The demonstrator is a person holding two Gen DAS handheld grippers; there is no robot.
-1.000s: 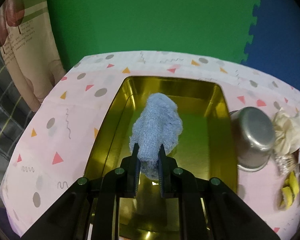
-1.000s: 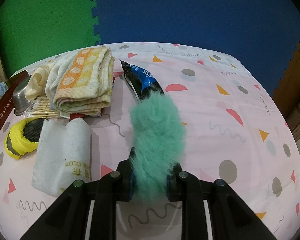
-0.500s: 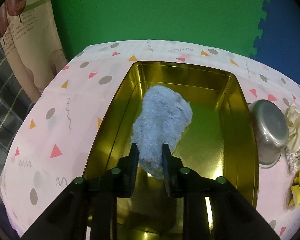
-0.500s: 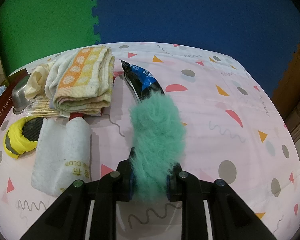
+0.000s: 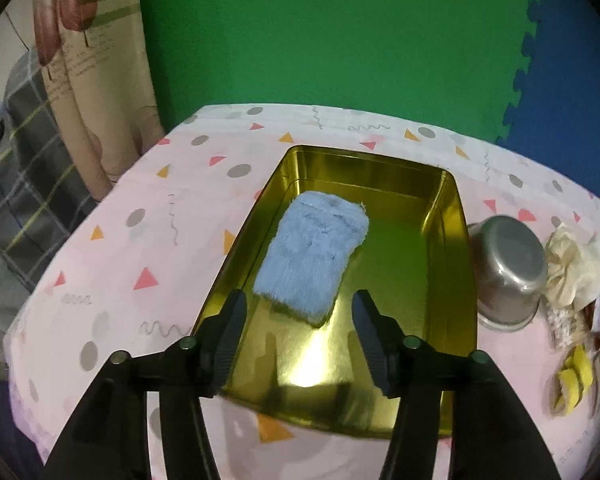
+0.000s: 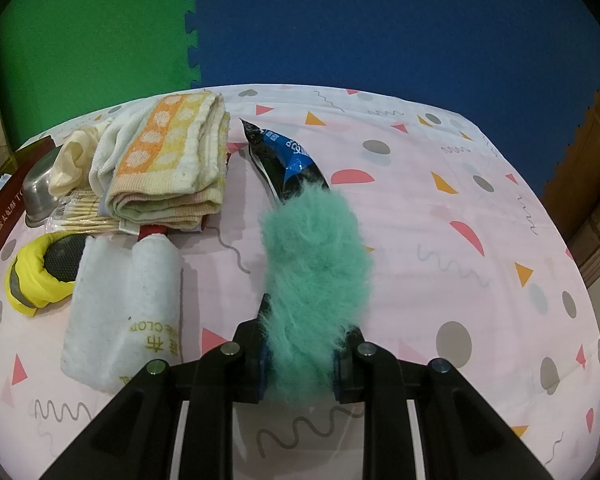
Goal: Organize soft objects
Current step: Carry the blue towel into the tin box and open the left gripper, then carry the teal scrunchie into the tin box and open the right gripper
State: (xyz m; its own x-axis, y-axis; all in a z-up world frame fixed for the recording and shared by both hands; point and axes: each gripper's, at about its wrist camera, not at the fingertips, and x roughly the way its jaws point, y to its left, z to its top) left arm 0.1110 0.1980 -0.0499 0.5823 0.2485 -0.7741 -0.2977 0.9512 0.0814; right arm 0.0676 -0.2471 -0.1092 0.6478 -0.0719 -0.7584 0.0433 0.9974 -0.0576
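The left tongs (image 5: 298, 312) stand released, their jaws having just been opening, with nothing pressed between them. The blue pouch (image 5: 312, 254) lies flat inside the gold tin (image 5: 452, 264), just beyond the fingertips and apart from both, nearer the tin's left wall. Its near end sits roughly between the two open fingers in the picture, but lower, on the tin's floor. The tin rests on the table (image 5: 172, 240), which wears a pink cloth with triangles and dots. Right of the tin, touching or nearly touching its wall, a steel cup (image 5: 508, 268) lies on its side. Further right are a cream cloth (image 5: 572, 264) and a yellow thing (image 5: 576, 376), blurred at the edge, perhaps a strap.

The right tongs (image 6: 300, 344) are clenched on the green pouch (image 6: 316, 264), whose fur bulges out past both pads. Its far end overlaps a dark blue packet (image 6: 284, 156) lying on the table. To the left lie a white cloth (image 6: 124, 312) with gold print, a yellow band (image 6: 32, 280) wrapped round a dark pad, a bundle of cotton swabs (image 6: 84, 216) and a folded orange towel (image 6: 172, 160). The right half of the table carries only its patterned cloth.
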